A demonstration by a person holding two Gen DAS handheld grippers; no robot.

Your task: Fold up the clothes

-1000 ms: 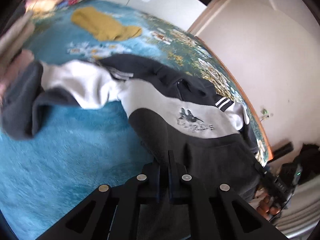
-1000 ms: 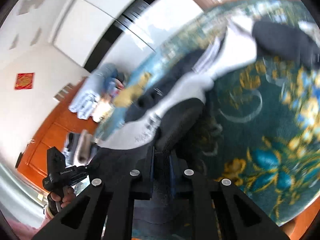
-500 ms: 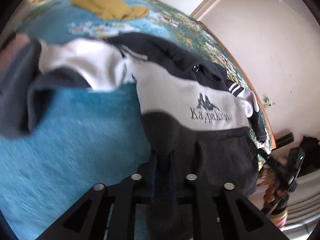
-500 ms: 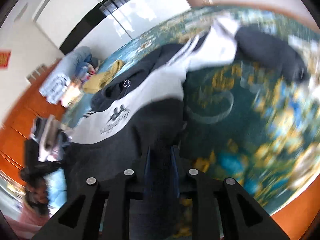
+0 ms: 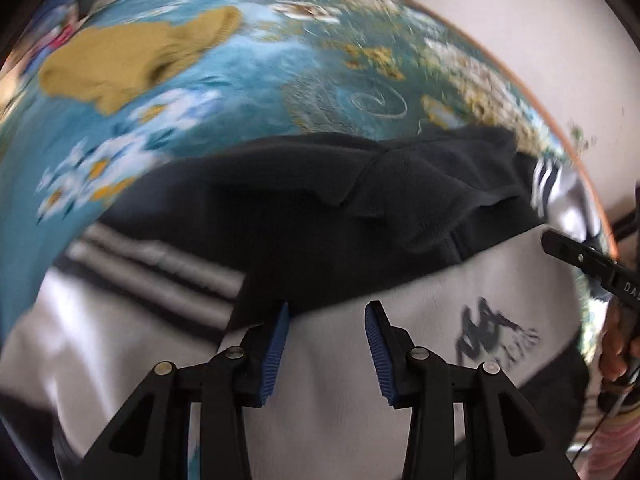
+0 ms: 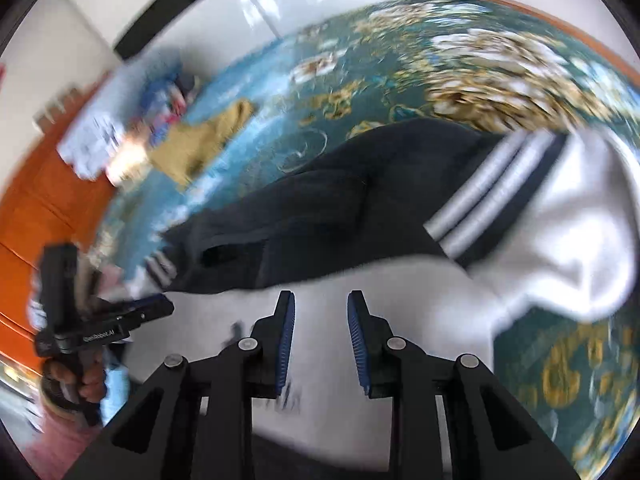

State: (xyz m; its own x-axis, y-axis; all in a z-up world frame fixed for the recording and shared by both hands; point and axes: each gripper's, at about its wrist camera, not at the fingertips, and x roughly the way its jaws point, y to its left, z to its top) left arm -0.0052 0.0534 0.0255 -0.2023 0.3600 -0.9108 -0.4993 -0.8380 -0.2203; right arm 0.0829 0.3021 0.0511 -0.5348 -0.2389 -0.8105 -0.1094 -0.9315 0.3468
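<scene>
A black, white and grey sweatshirt (image 5: 400, 208) lies spread on the blue floral bedspread (image 5: 248, 64), with a dark logo (image 5: 488, 332) on its white chest band. My left gripper (image 5: 326, 312) is open and empty just above the white band. The sweatshirt also shows in the right wrist view (image 6: 320, 216), with a striped white sleeve (image 6: 560, 216) at the right. My right gripper (image 6: 321, 300) is open and empty over the white band. Each gripper shows in the other's view, the right one at the edge (image 5: 580, 258) and the left one at the left (image 6: 120, 316).
A mustard-yellow garment (image 5: 136, 56) lies on the bedspread beyond the sweatshirt, and it also shows in the right wrist view (image 6: 200, 144). A pile of folded clothes (image 6: 104, 132) sits at the far side by orange wood furniture (image 6: 36, 208). A pale wall (image 5: 520, 20) borders the bed.
Both grippers have let go of the sweatshirt's dark hem and opened. The sweatshirt now lies flat, and both grippers have moved forward over its white chest band.
</scene>
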